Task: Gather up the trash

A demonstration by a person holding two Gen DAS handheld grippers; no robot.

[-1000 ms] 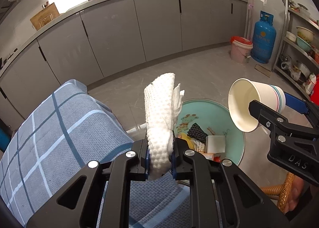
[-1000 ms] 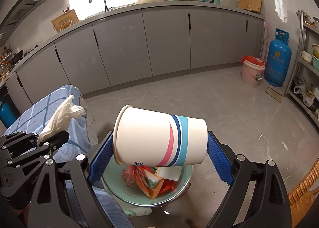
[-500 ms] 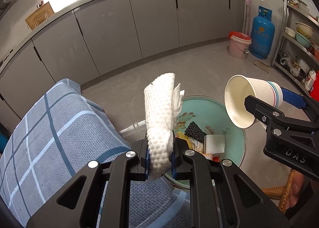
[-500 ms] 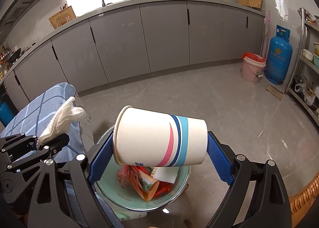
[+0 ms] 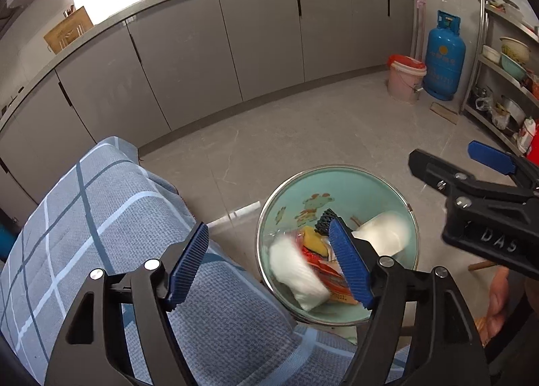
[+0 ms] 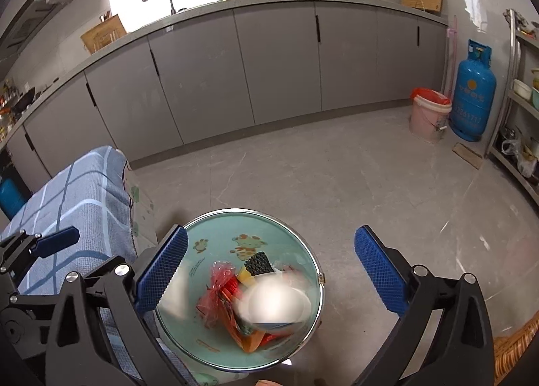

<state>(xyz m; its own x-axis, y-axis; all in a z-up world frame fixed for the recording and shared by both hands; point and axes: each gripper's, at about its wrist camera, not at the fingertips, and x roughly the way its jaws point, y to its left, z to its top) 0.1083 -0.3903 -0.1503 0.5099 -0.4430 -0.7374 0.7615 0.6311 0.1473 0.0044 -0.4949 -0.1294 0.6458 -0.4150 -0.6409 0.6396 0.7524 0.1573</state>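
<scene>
A teal basin point(image 5: 337, 171) point(image 6: 235, 214) of trash stands on the floor below both grippers. My left gripper point(image 5: 267, 224) is open and its jaws are still opening, with nothing between them. A white tissue wad point(image 5: 296, 276), blurred, drops into the basin just beneath it. My right gripper point(image 6: 272, 231) point(image 5: 441, 150) is open wide, its jaws still spreading, and it holds nothing. The paper cup point(image 6: 276, 301) point(image 5: 384, 234) is a white blur falling onto the red and orange wrappers point(image 6: 229, 298) in the basin. The left gripper point(image 6: 47, 237) also shows at the right wrist view's left edge.
A blue checked cloth point(image 5: 101, 217) covers a surface left of the basin. Grey cabinets point(image 6: 269, 65) line the back. A pink bucket point(image 6: 429, 116), a blue gas cylinder point(image 6: 473, 92) and a metal shelf point(image 5: 505, 82) stand at the right. Wicker point(image 6: 512, 352) shows at the bottom right.
The left gripper has opened and let go of the white tissue, which falls into the basin. The right gripper has widened and released the paper cup, which drops into the basin too.
</scene>
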